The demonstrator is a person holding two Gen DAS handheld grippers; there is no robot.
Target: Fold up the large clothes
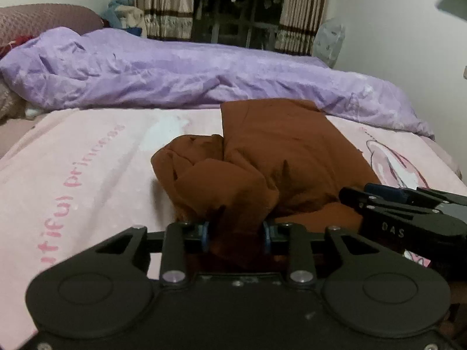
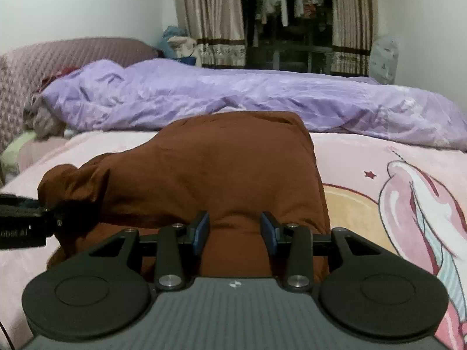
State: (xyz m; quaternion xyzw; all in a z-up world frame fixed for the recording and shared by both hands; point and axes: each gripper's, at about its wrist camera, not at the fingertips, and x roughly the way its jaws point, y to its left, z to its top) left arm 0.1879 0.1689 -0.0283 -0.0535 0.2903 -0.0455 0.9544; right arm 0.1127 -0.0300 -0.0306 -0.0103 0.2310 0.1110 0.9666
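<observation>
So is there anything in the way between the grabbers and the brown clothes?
No. The left hand-held gripper already has a bunch of the brown garment between its pads, and the right hand-held gripper has brown cloth between its pads too. Nothing else lies between them.

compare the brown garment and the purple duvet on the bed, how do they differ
The brown garment is small, near and clamped by both the left gripper and right gripper; the purple duvet is long, lies untouched behind it. Both are crumpled cloth on the bed.
</observation>
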